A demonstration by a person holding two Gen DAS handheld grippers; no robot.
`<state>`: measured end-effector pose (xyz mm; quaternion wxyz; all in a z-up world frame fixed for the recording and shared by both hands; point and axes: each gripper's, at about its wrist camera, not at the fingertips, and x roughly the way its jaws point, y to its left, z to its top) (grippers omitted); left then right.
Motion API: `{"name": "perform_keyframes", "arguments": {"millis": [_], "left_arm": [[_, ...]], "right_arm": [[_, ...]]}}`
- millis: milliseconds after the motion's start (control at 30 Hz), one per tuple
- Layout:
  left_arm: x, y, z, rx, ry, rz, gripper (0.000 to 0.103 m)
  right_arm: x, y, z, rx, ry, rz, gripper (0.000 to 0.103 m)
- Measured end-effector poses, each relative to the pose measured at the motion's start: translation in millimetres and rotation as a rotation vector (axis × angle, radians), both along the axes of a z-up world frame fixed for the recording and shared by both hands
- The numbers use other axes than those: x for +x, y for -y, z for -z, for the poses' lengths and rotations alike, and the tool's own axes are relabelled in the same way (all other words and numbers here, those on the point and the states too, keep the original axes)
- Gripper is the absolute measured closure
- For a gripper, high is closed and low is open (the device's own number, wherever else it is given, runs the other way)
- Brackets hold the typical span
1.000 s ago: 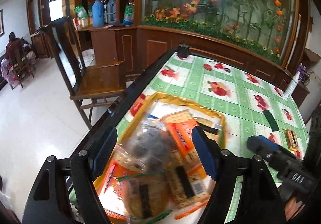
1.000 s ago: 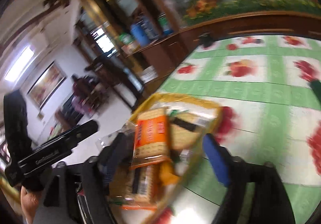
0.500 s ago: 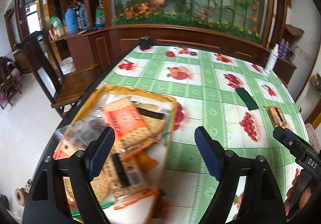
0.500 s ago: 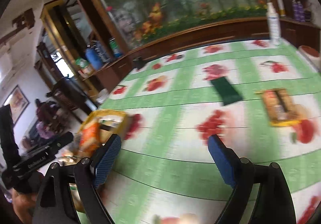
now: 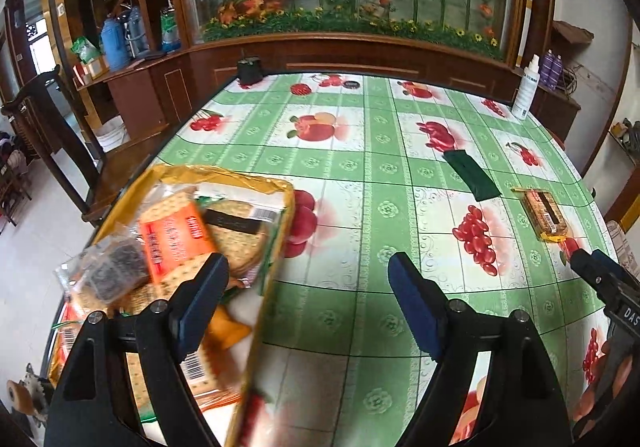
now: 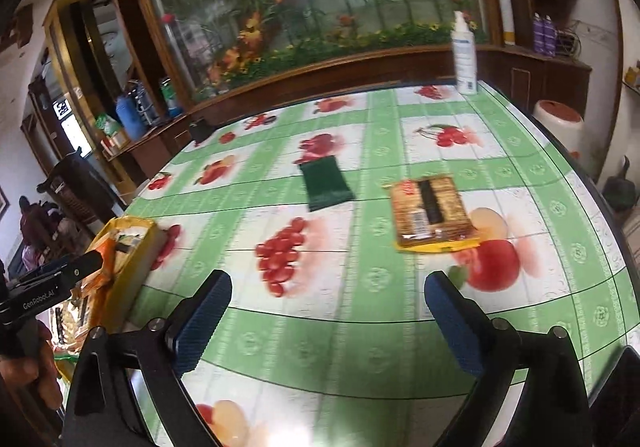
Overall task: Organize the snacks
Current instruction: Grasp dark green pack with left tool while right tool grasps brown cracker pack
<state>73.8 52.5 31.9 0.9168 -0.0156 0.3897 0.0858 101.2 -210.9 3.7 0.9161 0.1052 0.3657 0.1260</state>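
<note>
Left claw (image 5: 308, 287) wide, empty, beside snack tray (image 5: 276, 231). Right claw (image 6: 326, 305) opening, empty, over worktop (image 6: 360, 311); cracker pack (image 6: 430, 211) and green packet (image 6: 326, 185) lie ahead.

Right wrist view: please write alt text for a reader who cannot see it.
The right gripper, jaws opening and empty, hangs over a fruit-print table. Ahead lie a cracker pack and a green packet; a yellow tray of snacks sits at the left edge.

Yellow rectangular snack tray (image 5: 224, 177): near end cut off by frame edge, motion-blurred; lower cracker packets (image 5: 200, 371) hidden behind left claw (image 5: 308, 287).
</note>
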Motion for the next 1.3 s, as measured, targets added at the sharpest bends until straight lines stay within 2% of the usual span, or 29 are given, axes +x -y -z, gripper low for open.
{"name": "perform_keyframes", "arguments": {"millis": [233, 400, 600, 700, 800, 867, 900, 933, 1067, 1200, 1233, 1300], "left_arm": [[20.3, 18.8, 10.8, -0.024, -0.030, 0.039, 0.021], [37.3, 33.7, 18.7, -0.041, -0.061, 0.075, 0.021], [62.7, 48.1, 28.0, -0.064, -0.099, 0.094, 0.021], [77.4, 55.7, 32.3, -0.091, -0.118, 0.104, 0.021], [94.3, 66.7, 35.5, -0.115, -0.137, 0.108, 0.021], [105.5, 75.1, 37.9, -0.127, -0.146, 0.109, 0.021], [112.7, 80.3, 39.5, -0.138, -0.157, 0.108, 0.021], [118.4, 84.5, 40.7, -0.151, -0.162, 0.108, 0.021], [146.3, 104.6, 48.7, -0.174, -0.172, 0.089, 0.021], [174.5, 124.5, 63.0, -0.203, -0.218, 0.042, 0.021], [178.8, 129.8, 65.0, -0.200, -0.217, 0.038, 0.021], [190.1, 144.1, 71.2, -0.144, -0.221, 0.029, 0.021]], "right_arm": [[15.4, 19.1, 14.4, -0.025, -0.027, 0.034, 0.004], [47.3, 26.8, 24.9, -0.068, -0.063, 0.050, 0.004], [101.2, 30.2, 43.0, -0.146, -0.157, 0.067, 0.004], [115.5, 30.9, 53.6, -0.164, -0.199, 0.069, 0.005], [120.5, 29.3, 57.2, -0.192, -0.198, 0.065, 0.005], [121.3, 28.0, 57.6, -0.217, -0.194, 0.069, 0.016], [120.7, 25.8, 57.2, -0.260, -0.184, 0.077, 0.033], [119.5, 24.4, 56.1, -0.286, -0.175, 0.086, 0.033], [111.5, 30.3, 53.6, -0.240, -0.180, 0.094, 0.033], [88.4, 46.2, 44.1, -0.127, -0.153, 0.109, 0.033], [81.5, 50.7, 41.4, -0.103, -0.144, 0.113, 0.033], [66.2, 59.2, 35.7, -0.060, -0.129, 0.114, 0.033]]}}
